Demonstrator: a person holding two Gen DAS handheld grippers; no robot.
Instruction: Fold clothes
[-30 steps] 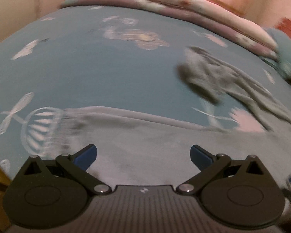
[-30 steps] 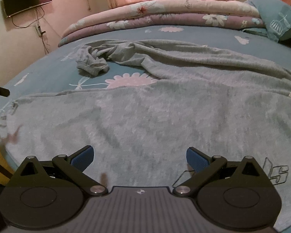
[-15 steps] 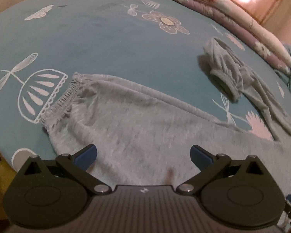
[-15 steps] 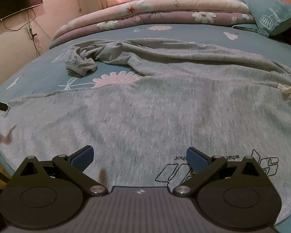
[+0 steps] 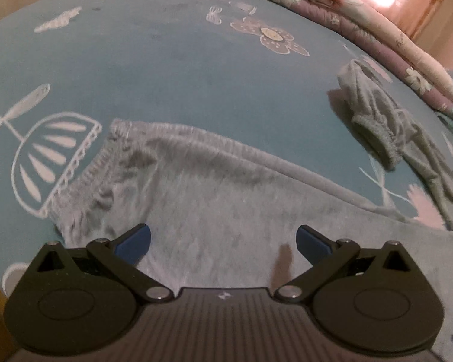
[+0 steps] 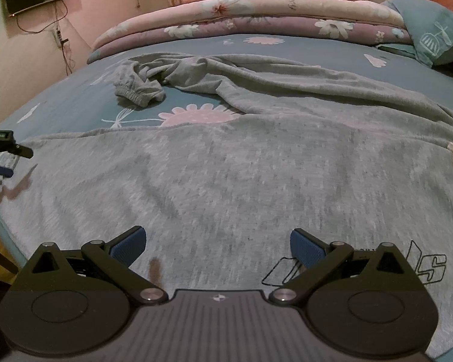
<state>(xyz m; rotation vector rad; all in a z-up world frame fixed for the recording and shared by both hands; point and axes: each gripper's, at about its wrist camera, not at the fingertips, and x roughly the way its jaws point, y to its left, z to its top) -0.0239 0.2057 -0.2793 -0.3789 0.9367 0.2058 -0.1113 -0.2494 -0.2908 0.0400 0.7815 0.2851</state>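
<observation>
Grey cotton sweatpants (image 6: 241,181), one pair, two elastic cuffs (image 5: 84,178), spread across one teal flower-printed bed (image 5: 166,69); two black grippers, left (image 5: 223,241) and right (image 6: 217,242), jaws wide apart, empty.

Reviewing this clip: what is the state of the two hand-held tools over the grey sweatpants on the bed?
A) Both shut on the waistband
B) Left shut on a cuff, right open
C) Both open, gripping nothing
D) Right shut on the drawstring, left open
C: the left tool and the right tool each show blue pads spread wide apart, with only flat fabric of the grey sweatpants lying beyond them and nothing pinched.
</observation>
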